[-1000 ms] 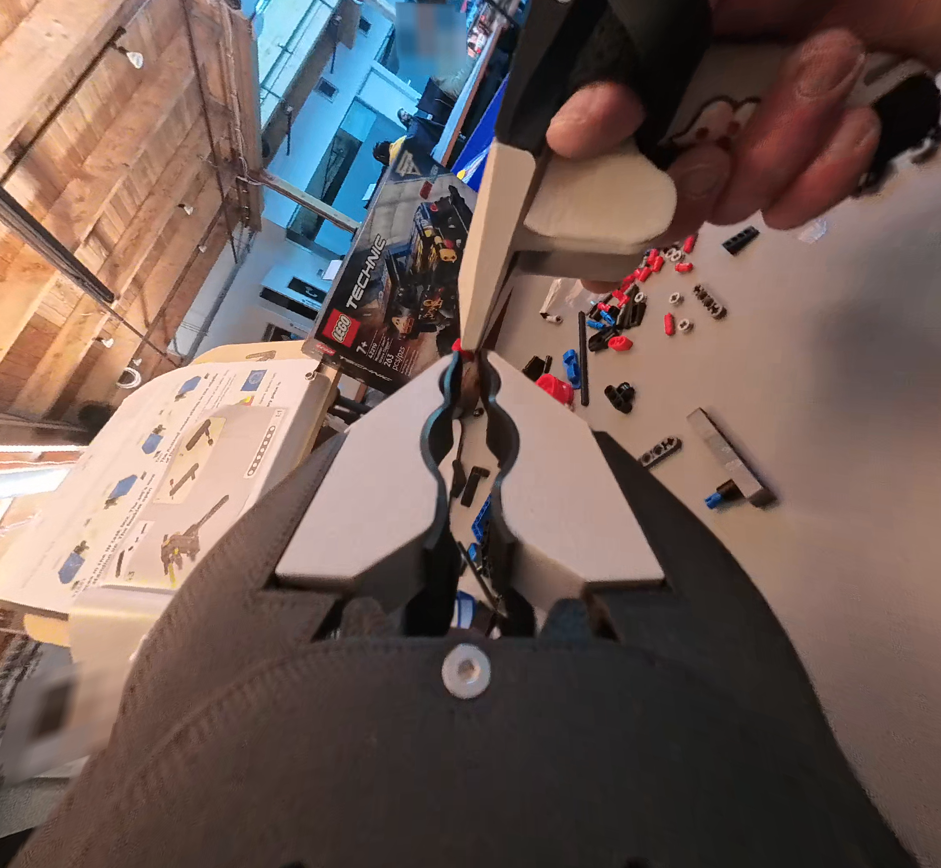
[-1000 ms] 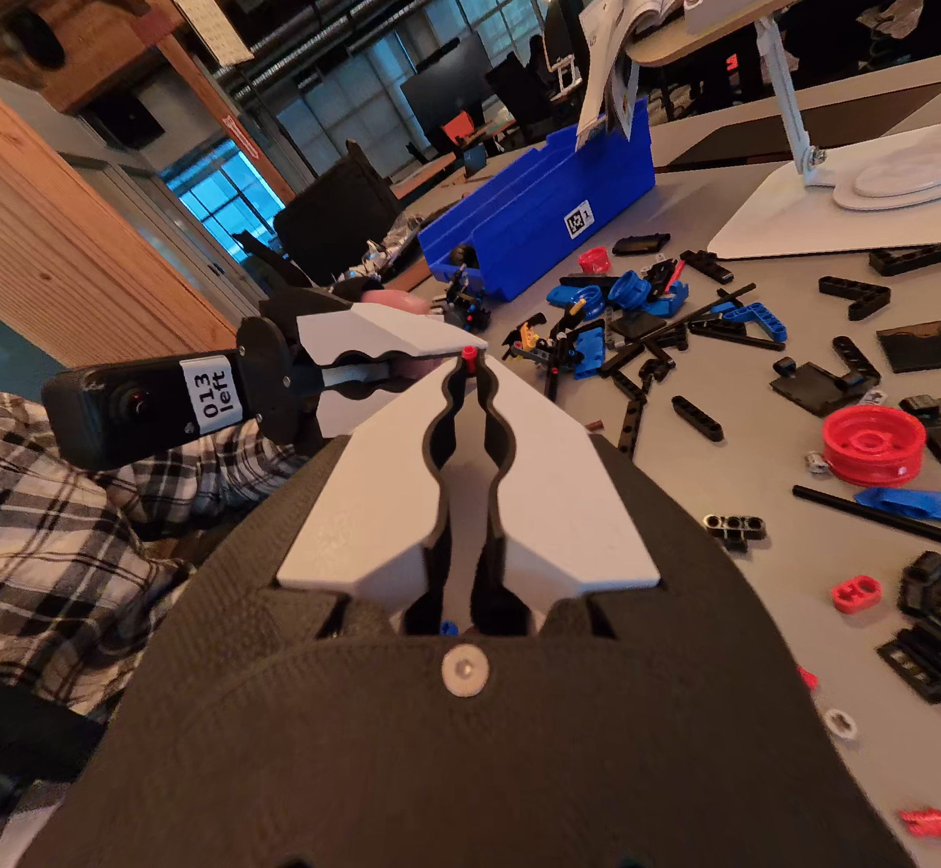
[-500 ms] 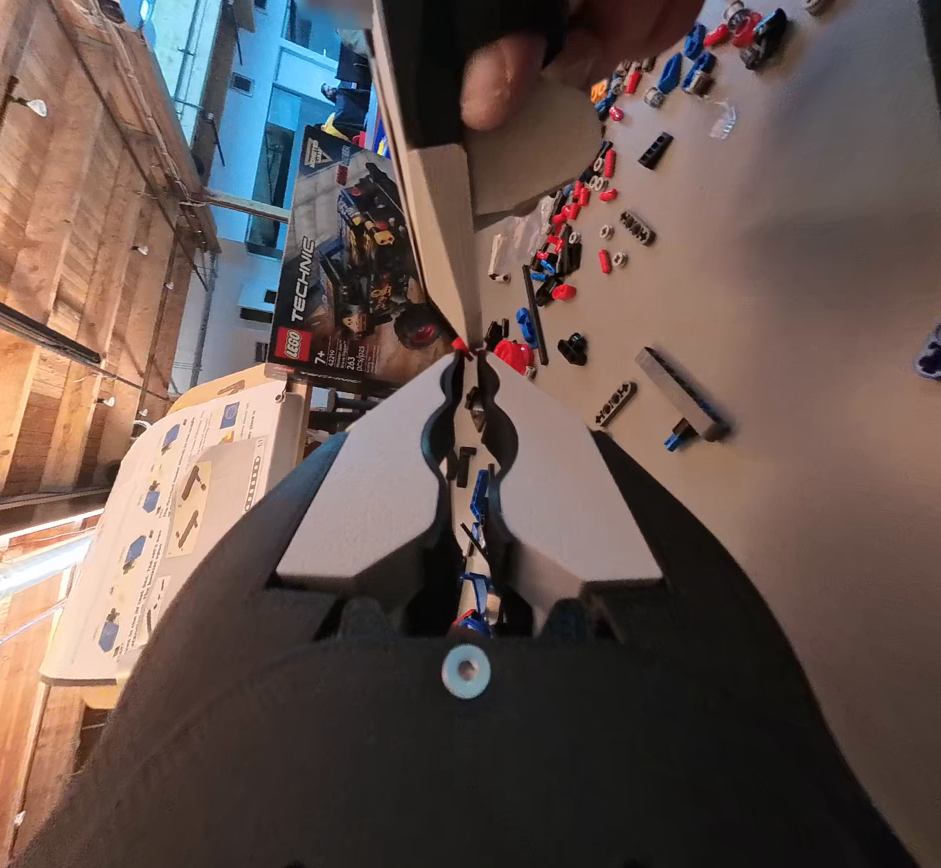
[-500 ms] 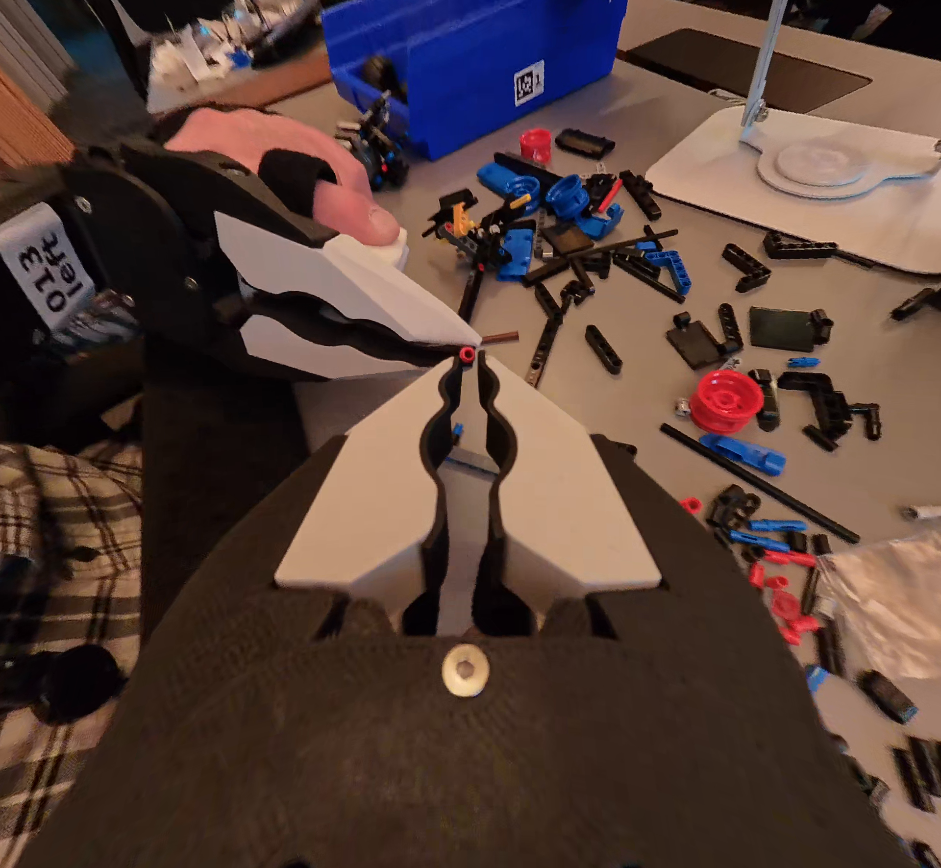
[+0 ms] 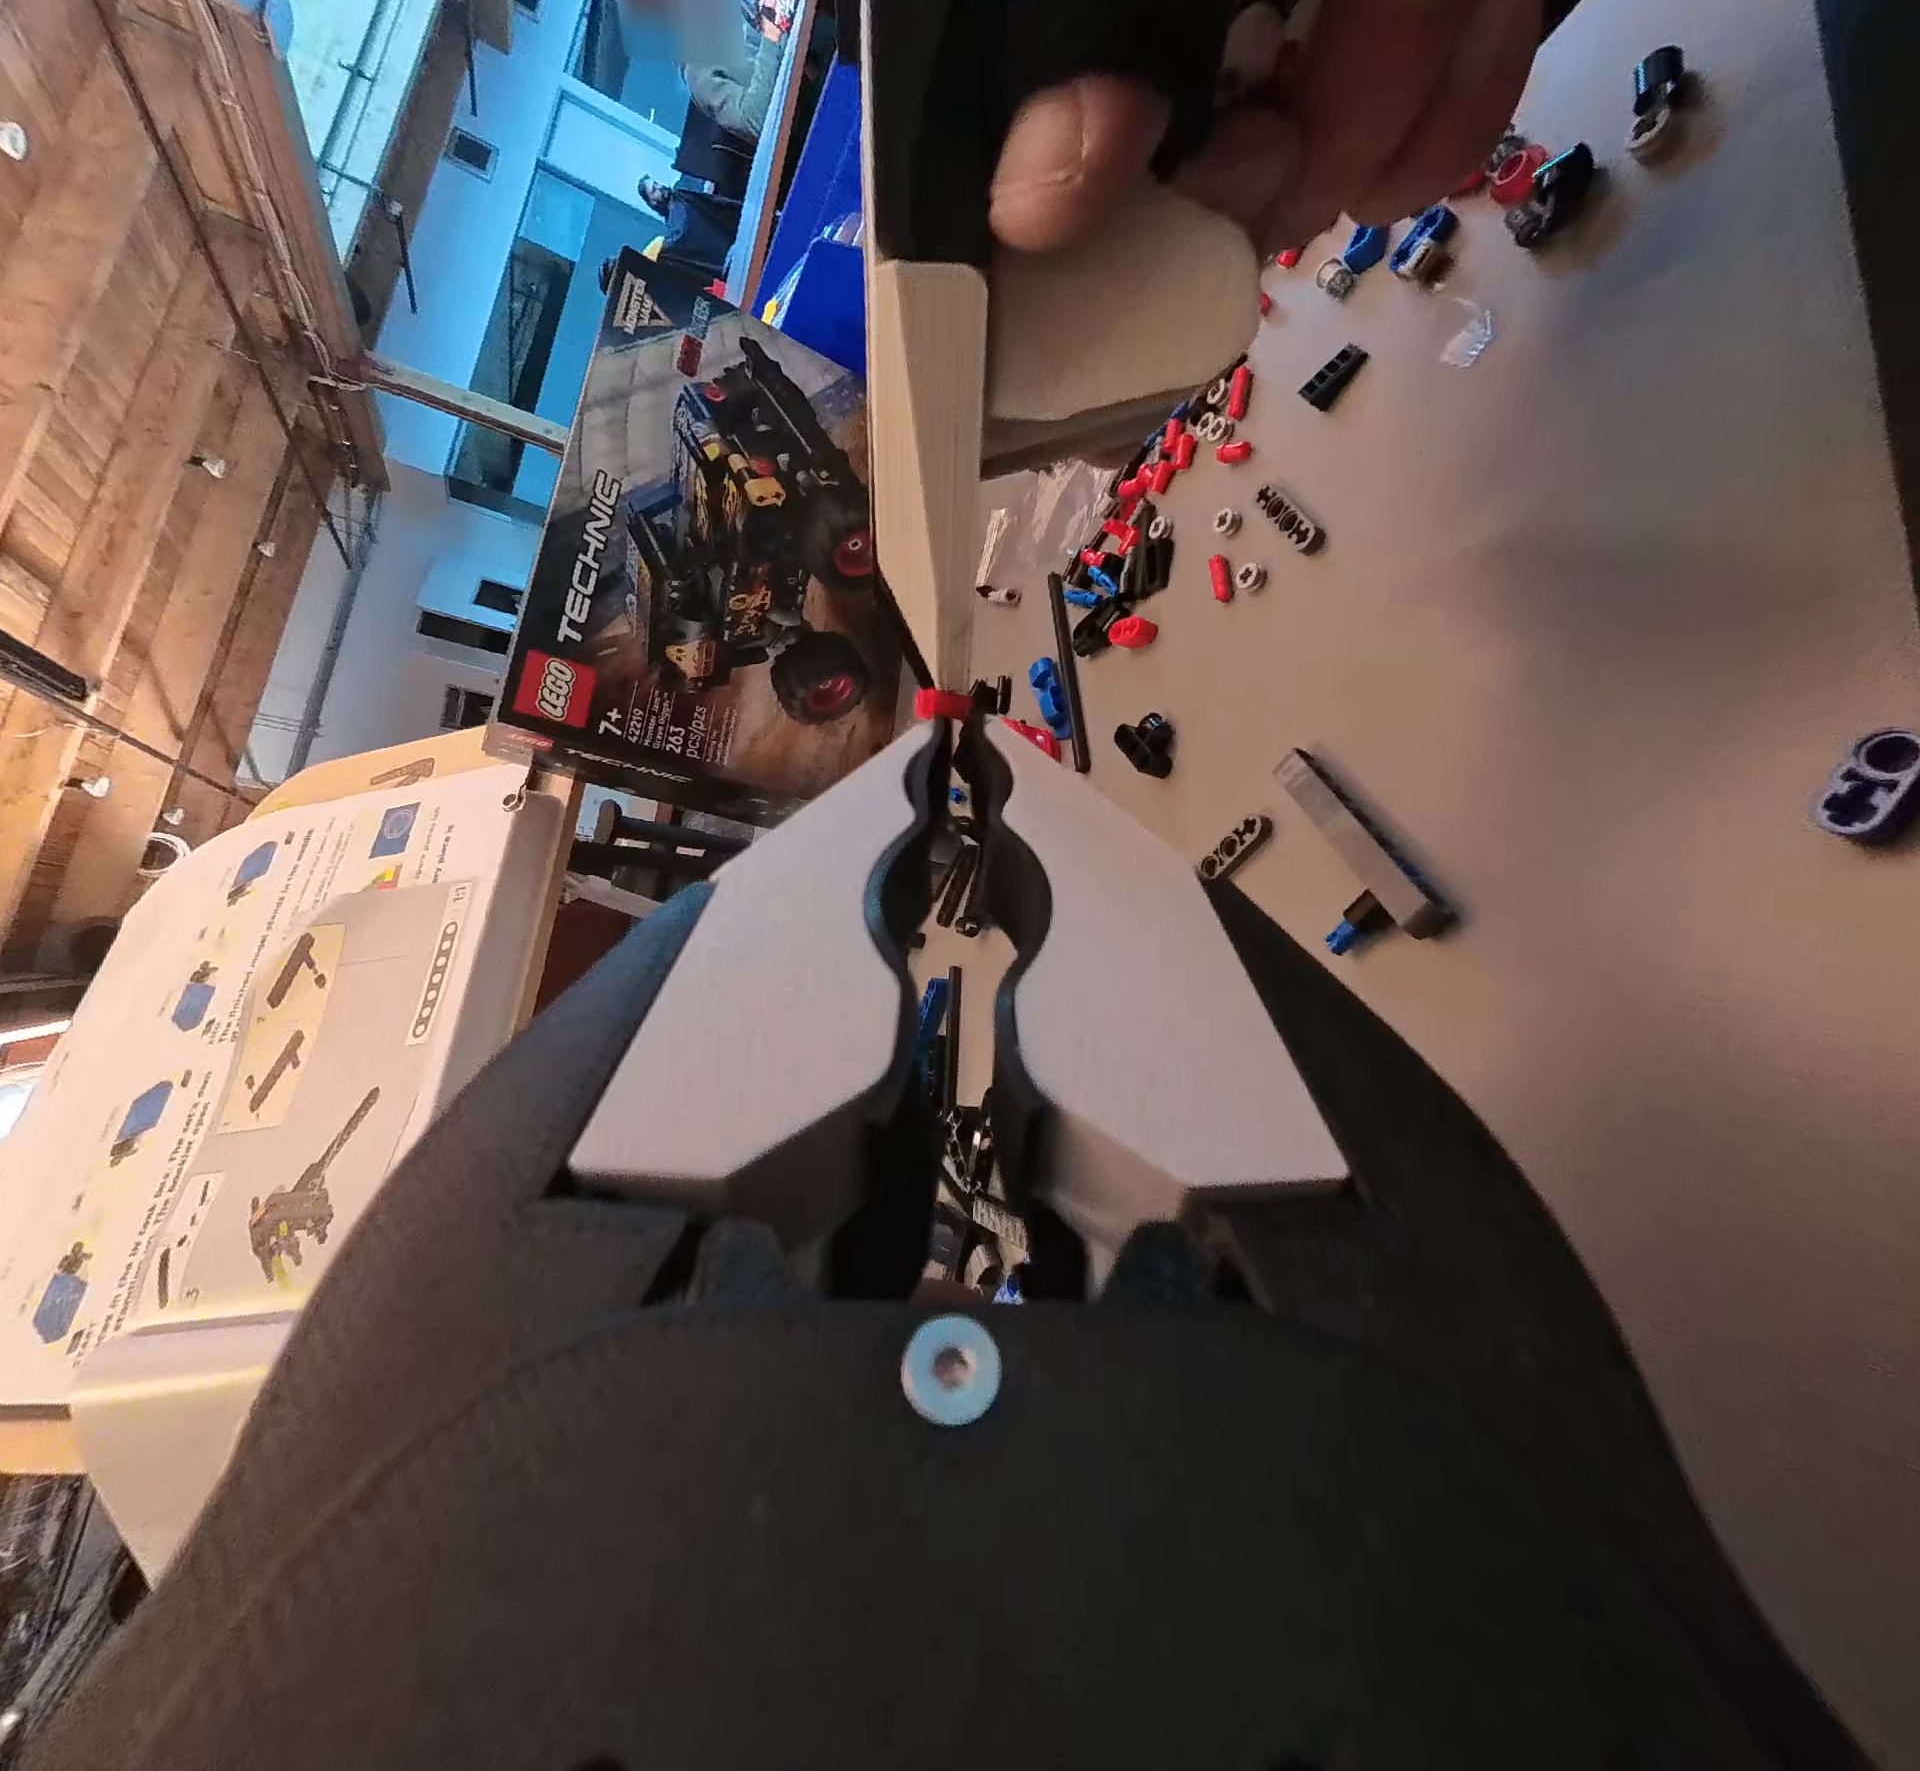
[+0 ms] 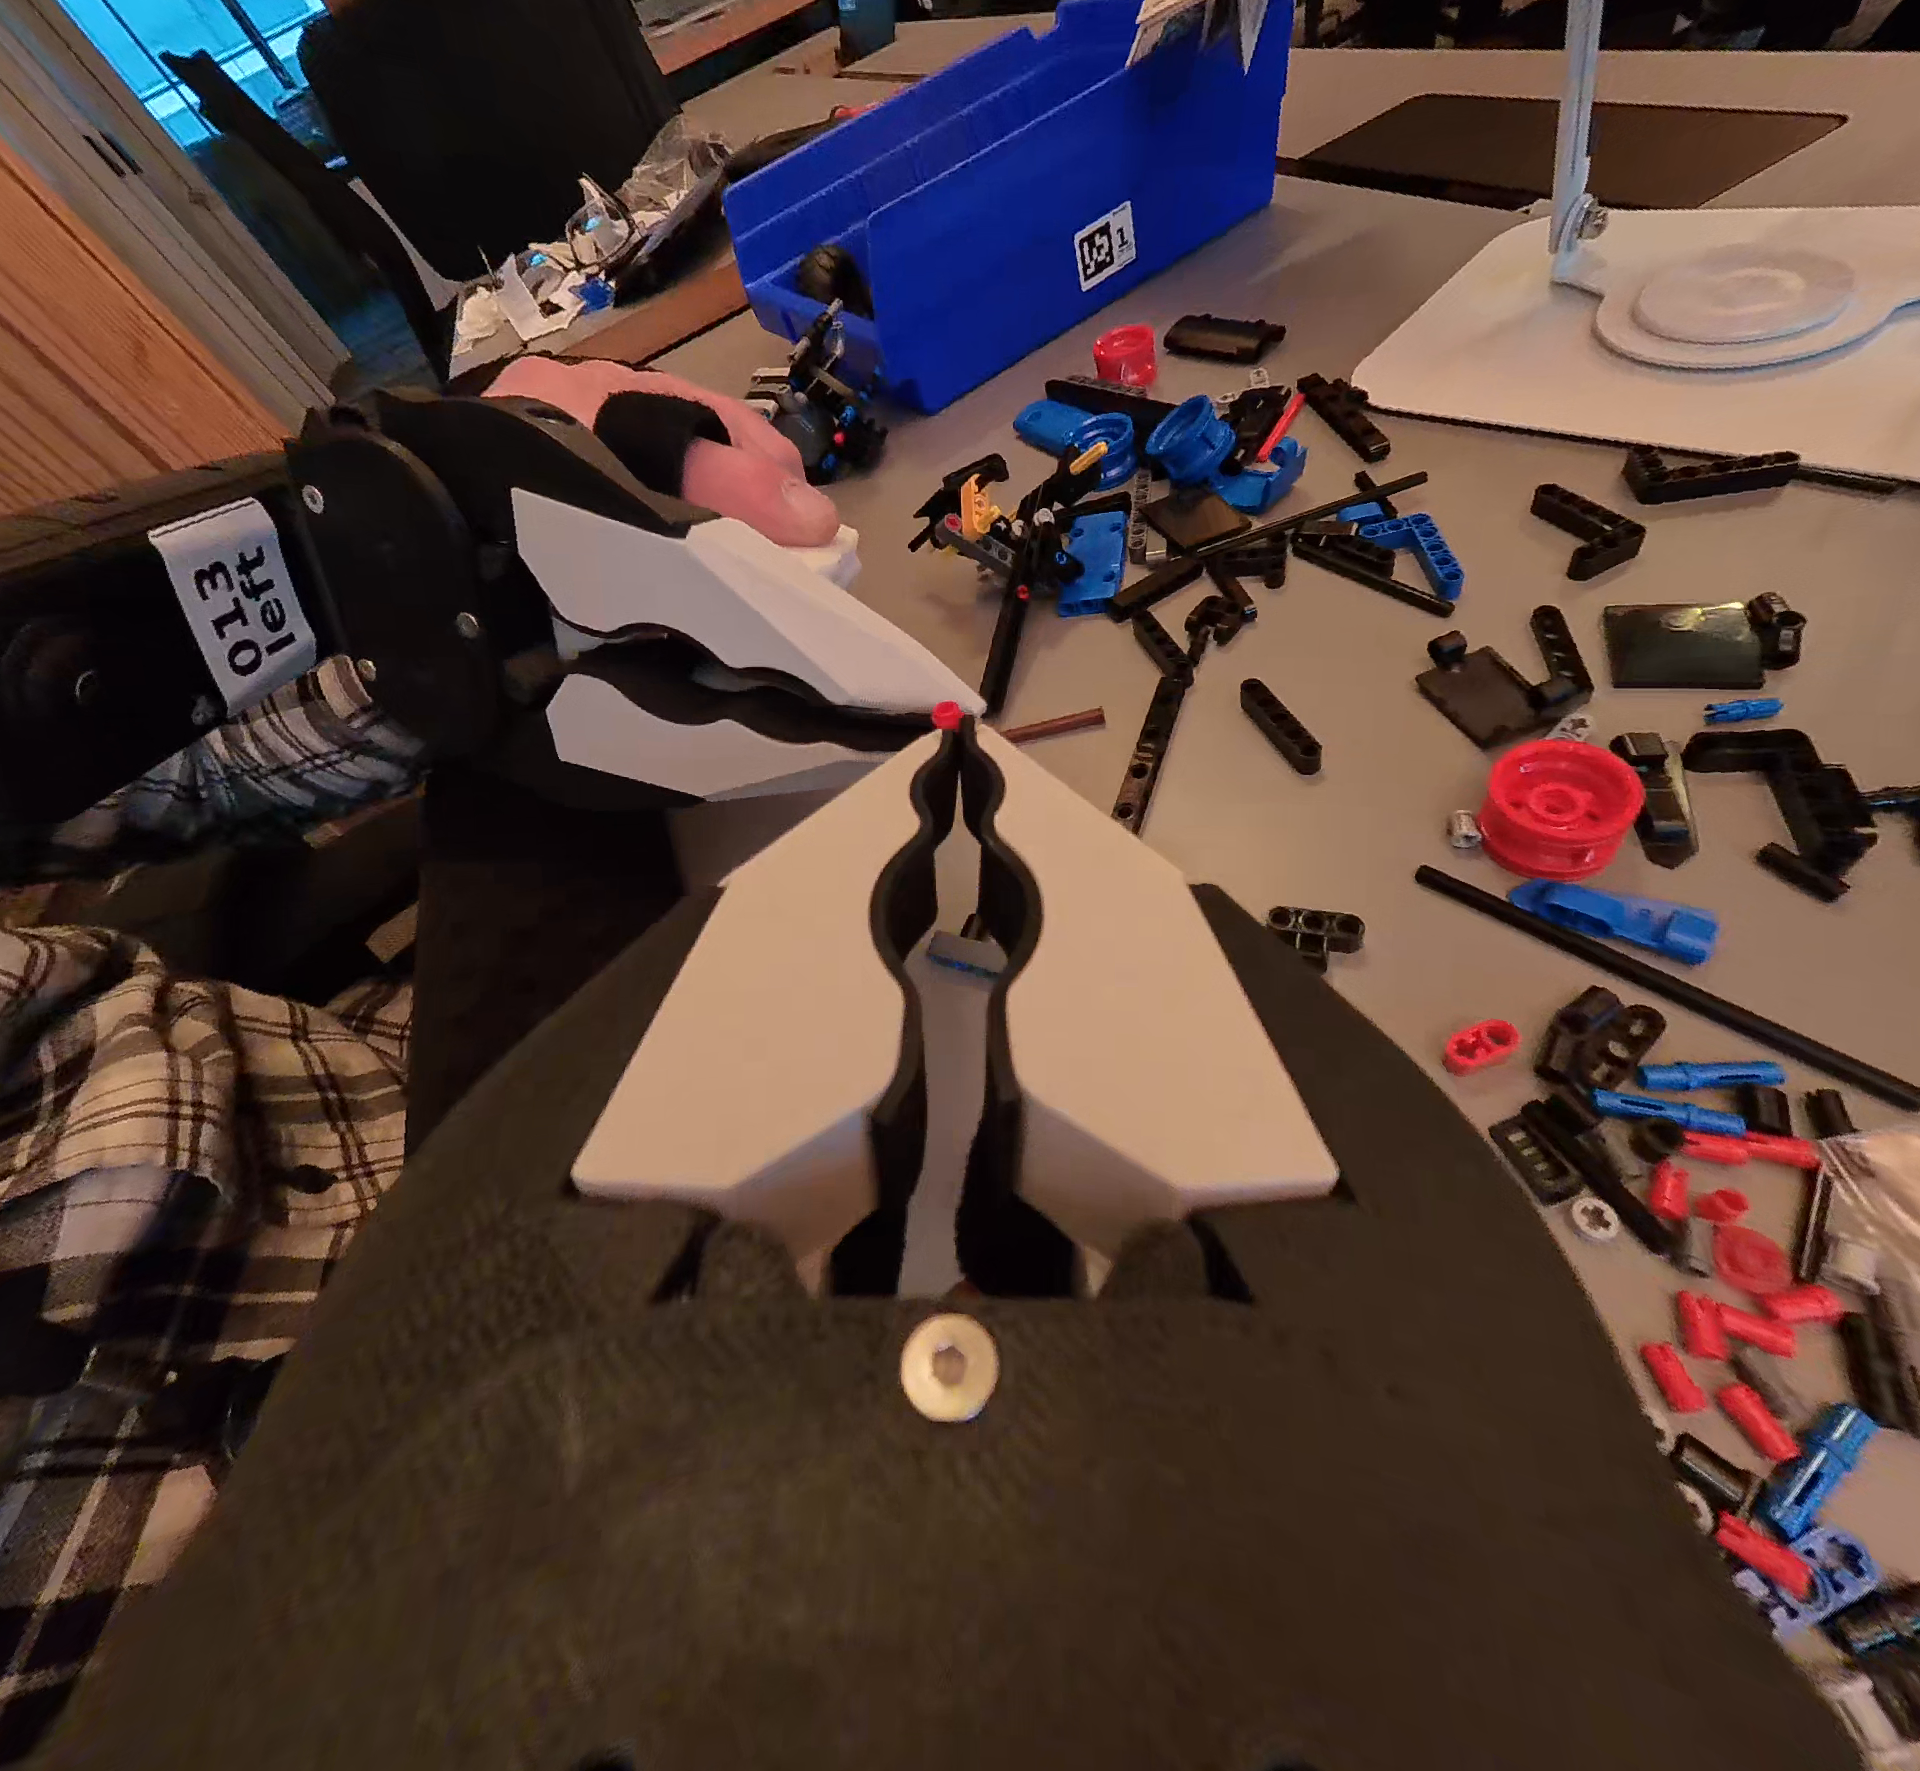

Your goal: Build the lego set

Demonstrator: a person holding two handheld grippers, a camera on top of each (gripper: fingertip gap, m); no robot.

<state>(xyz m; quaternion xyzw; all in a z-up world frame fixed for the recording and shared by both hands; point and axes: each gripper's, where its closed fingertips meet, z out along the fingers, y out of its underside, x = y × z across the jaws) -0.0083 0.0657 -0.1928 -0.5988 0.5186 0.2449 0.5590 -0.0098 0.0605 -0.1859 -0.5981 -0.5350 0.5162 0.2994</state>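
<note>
A tiny round red plastic lego piece (image 6: 944, 714) is pinched at the very tips of the right gripper (image 6: 956, 734), whose smooth white pointed fingers (image 6: 1122, 942) are pressed nearly together. The left gripper (image 5: 961, 734) is clenched too, and its tips touch the same red piece (image 5: 943, 704), beside a thin black part. Both are held above the flat grey table (image 6: 1351, 848). Many small black, blue and red plastic pieces (image 6: 1288, 526) are scattered there, near a ridged red wheel (image 6: 1558, 802) and a shiny blue plastic bin (image 6: 997, 194).
</note>
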